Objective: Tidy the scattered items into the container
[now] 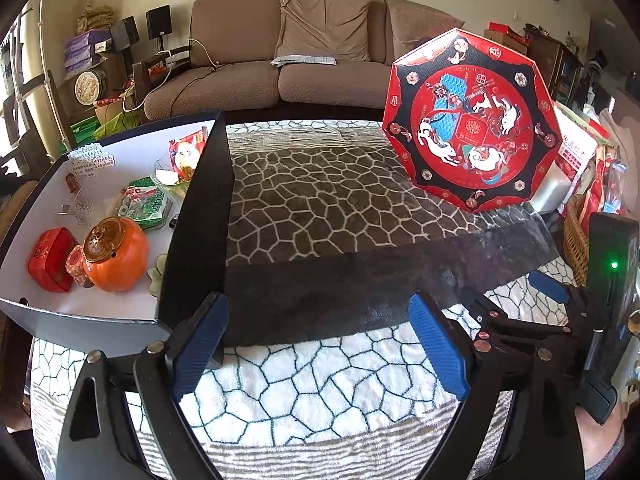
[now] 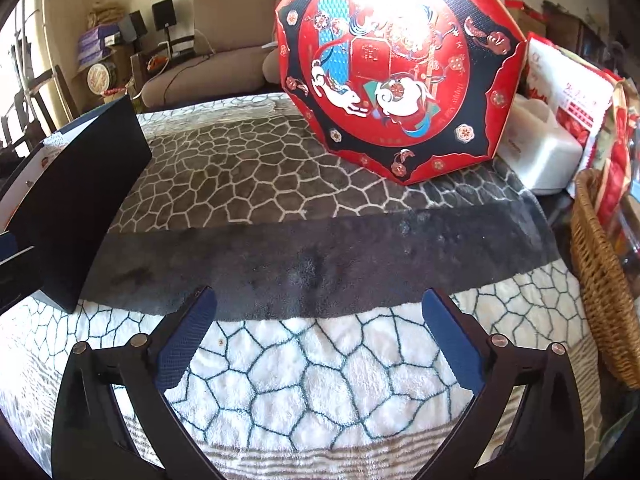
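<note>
Seemingly near done — snacks and an orange jar (image 1: 116, 258) sit in the open box (image 1: 192, 216) at left. Left gripper (image 1: 316, 344) and right gripper (image 2: 316, 336) hover with jaws apart, empty — likely next, the red octagonal lid (image 1: 472, 120).

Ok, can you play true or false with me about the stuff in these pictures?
1. The orange pumpkin jar sits inside the box. True.
2. The left gripper is holding the jar. False: it is open and empty.
3. The red octagonal lid lies flat. False: it stands tilted on edge.
4. The right gripper is open. True.
5. The blanket is plain blue. False: it has a web-like cell pattern.
</note>
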A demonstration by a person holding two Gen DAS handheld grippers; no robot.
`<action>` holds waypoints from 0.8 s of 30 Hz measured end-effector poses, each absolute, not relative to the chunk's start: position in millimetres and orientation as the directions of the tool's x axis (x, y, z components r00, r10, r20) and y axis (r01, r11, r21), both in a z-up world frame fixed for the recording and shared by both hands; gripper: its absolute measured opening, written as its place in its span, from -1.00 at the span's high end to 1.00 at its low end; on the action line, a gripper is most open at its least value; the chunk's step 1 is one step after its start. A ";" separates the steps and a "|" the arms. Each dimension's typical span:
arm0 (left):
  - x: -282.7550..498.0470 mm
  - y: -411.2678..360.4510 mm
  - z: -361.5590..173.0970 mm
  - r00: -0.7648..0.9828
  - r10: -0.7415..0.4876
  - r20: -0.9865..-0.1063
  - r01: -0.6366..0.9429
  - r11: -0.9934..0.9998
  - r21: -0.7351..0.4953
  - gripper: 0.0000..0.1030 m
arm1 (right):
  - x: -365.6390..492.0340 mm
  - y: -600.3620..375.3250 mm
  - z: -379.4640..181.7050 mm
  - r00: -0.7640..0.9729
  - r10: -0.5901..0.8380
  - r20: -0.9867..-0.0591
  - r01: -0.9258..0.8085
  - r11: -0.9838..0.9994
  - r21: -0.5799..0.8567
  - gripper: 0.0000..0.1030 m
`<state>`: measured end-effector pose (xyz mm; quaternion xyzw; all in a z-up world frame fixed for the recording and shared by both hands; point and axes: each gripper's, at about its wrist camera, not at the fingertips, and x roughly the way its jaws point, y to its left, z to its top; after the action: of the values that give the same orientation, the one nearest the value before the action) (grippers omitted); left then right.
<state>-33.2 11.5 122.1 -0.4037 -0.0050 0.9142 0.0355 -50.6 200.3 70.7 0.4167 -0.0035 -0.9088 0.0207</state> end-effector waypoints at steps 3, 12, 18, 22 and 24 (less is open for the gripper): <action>-35.2 19.5 111.3 -0.661 0.068 -0.748 -0.038 -0.998 -0.056 -0.93 | -55.0 205.1 59.9 -0.620 -0.033 -0.784 0.020 -0.999 0.026 -1.00; -40.5 48.4 69.4 -0.596 0.104 -0.796 -0.044 -0.994 -0.096 -0.99 | -62.5 233.0 39.8 -0.593 0.036 -0.804 -0.027 -0.999 -0.024 -1.00; -47.1 52.4 51.9 -0.590 0.070 -0.804 -0.041 -0.998 -0.058 -0.99 | -63.6 240.4 29.0 -0.586 0.072 -0.807 -0.067 -0.997 -0.040 -1.00; -54.2 43.9 40.6 -0.582 0.048 -0.812 -0.016 -0.999 -0.047 -0.99 | -65.4 231.8 23.7 -0.576 0.025 -0.817 -0.045 -0.999 0.001 -1.00; -58.1 39.0 33.0 -0.569 0.045 -0.821 -0.002 -0.999 -0.054 -0.99 | -67.2 228.2 21.9 -0.567 0.029 -0.823 -0.037 -0.999 -0.009 -1.00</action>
<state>-58.1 39.0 33.0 -0.4643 -0.0233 0.8853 0.0133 -67.2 228.2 21.9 0.4648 -0.0048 -0.8852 -0.0186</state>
